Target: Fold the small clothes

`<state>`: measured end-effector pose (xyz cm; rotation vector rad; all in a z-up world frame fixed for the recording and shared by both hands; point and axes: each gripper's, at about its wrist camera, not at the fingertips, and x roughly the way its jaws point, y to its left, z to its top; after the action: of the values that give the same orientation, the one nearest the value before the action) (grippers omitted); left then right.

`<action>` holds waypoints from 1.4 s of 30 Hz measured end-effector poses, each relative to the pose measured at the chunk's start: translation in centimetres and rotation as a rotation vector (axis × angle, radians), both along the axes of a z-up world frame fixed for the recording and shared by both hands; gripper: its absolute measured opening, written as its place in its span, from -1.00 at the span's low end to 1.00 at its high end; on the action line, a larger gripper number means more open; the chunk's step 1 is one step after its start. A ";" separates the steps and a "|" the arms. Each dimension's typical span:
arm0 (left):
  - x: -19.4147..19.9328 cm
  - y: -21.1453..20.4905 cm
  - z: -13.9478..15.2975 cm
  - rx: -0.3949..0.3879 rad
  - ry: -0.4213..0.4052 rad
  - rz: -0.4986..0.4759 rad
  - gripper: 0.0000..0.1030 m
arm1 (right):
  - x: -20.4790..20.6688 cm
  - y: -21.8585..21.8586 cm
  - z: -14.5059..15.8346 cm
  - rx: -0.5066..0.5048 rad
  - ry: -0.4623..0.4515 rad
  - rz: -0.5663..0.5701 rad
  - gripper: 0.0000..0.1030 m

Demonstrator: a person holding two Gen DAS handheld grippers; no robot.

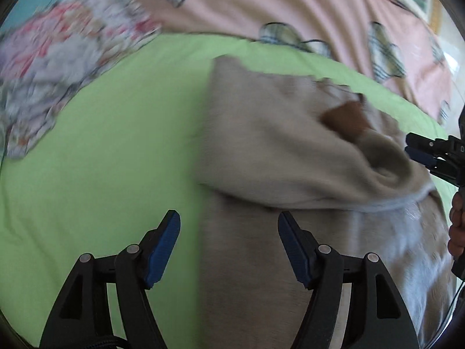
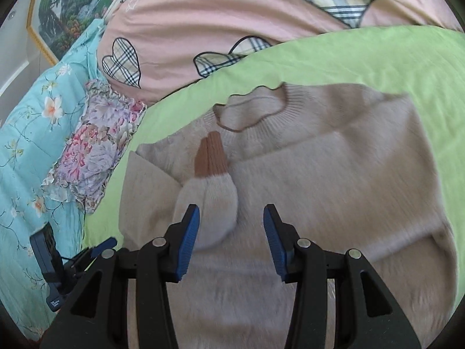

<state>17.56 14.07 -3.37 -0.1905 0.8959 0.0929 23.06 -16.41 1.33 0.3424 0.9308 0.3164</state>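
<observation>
A beige knit sweater (image 2: 319, 174) lies flat on the green sheet (image 2: 377, 58), its neck towards the pink quilt. One sleeve is folded across the chest, showing a brown band and white cuff (image 2: 212, 180). My right gripper (image 2: 231, 215) hovers open over the sweater's middle, just right of that cuff, with nothing between its blue pads. My left gripper (image 1: 228, 221) stands wide open and empty above the sweater's (image 1: 290, 145) left edge, where a folded part drapes over the body. Each gripper shows in the other's view: the right gripper (image 1: 409, 145) at the right edge, the left gripper (image 2: 98, 247) at lower left.
A crumpled floral garment (image 2: 96, 145) lies left of the sweater at the sheet's edge, blurred in the left wrist view (image 1: 43, 72). A pink quilt with plaid hearts (image 2: 203, 14) lies behind. Teal floral bedding (image 2: 29, 145) and a framed painting (image 2: 69, 8) are at left. A hand (image 1: 457, 224) holds the right gripper.
</observation>
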 end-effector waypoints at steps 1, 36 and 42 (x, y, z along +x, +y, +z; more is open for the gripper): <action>0.4 0.8 -0.4 -0.015 0.011 0.018 0.36 | 1.2 0.4 -0.3 0.000 0.011 0.018 -0.07; 4.0 1.2 -1.6 0.011 -0.002 0.170 0.39 | -6.6 -12.7 -3.3 0.221 -0.011 -0.376 -0.19; 4.0 1.2 -1.8 0.016 -0.004 0.176 0.39 | -4.5 -13.9 -2.6 0.217 0.005 -0.398 -0.03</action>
<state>21.60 15.27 -5.12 -0.2547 0.8731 0.2627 18.53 -30.31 -1.27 0.7159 0.8127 0.0492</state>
